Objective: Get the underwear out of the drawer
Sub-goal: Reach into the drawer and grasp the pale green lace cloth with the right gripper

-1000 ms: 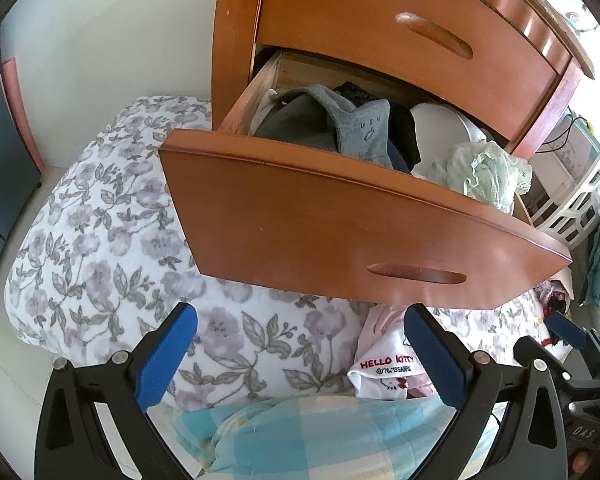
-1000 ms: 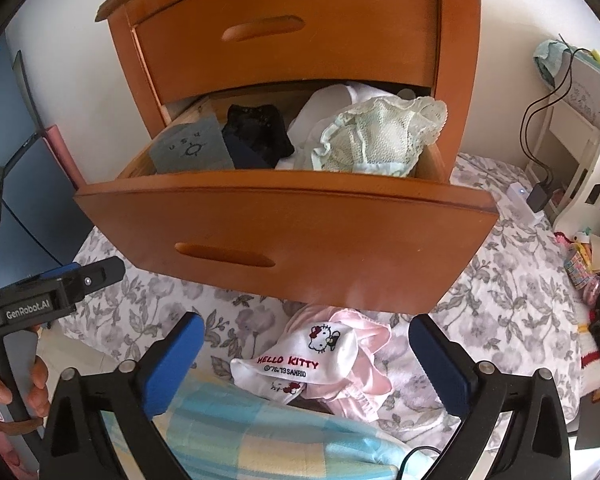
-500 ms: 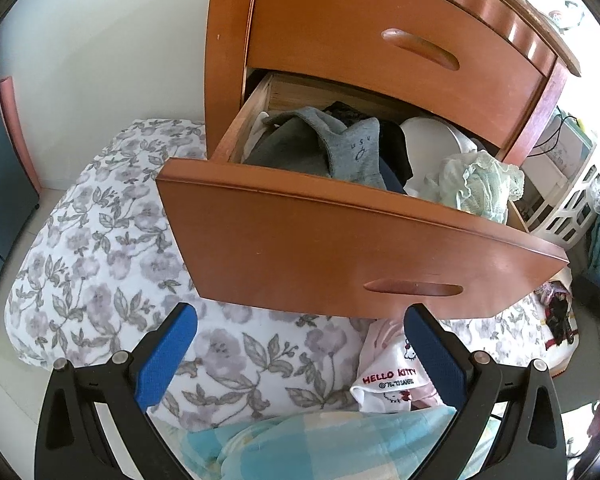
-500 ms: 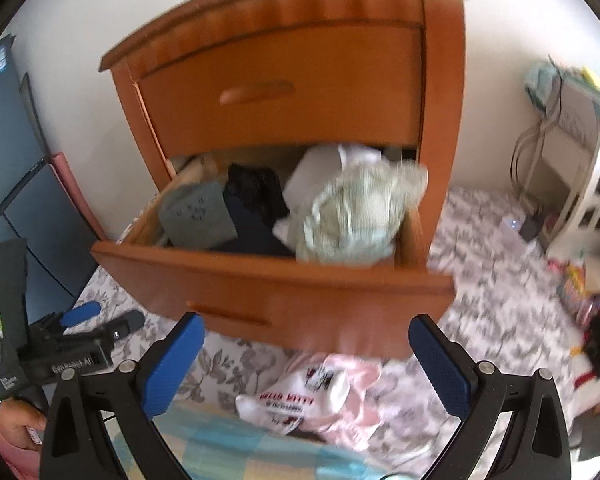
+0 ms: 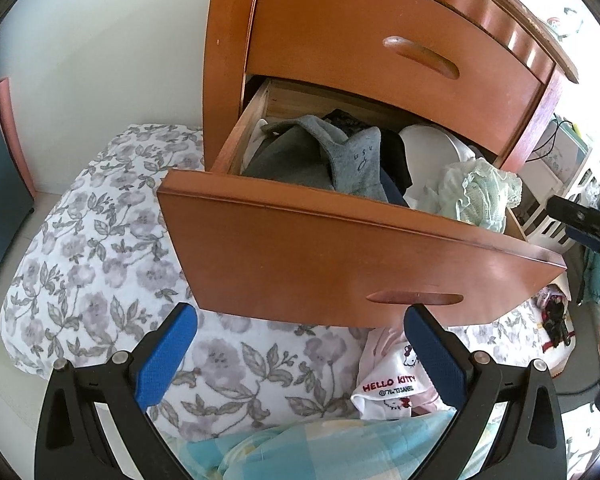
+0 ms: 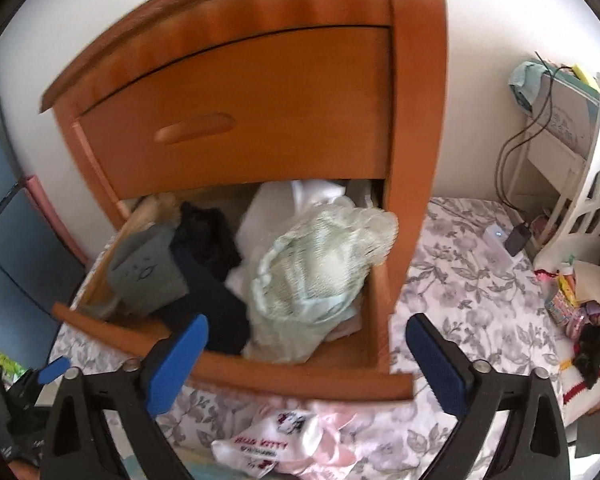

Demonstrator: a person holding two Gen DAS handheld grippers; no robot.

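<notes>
Since the earlier frame, my right gripper (image 6: 306, 354) has risen and closed in on the open drawer (image 6: 292, 376), so its camera now looks down into the contents instead of at the drawer front. Its jaws have just been closing slightly, yet they stand wide apart with nothing between the blue pads. My left gripper (image 5: 300, 342) shows almost the same view as before; its jaws are also wide apart and empty, hovering over the floral bedding (image 5: 100, 248).

Nearest to both cameras lies a light blue checked cloth (image 5: 320, 448). Just beyond it, on the bedding below the drawer front, rests a white and pink Hello Kitty garment (image 5: 388, 388), already outside the drawer.

Next comes the drawer itself, pulled out from the wooden nightstand (image 6: 260, 80). Contents, left to right in the right wrist view:
- grey underwear (image 6: 146, 276) with a small face print, against the left wall;
- black and dark navy garments (image 6: 212, 280), in the middle;
- pale green lace underwear (image 6: 316, 272), heaped at the right side on top of white fabric (image 6: 300, 204), reaching above the drawer rim.

Above the open drawer, the upper drawer (image 5: 400, 52) is closed.

Farther right, near the wall, stand a white basket (image 6: 584, 200) and a small stand with cables (image 6: 516, 160).
</notes>
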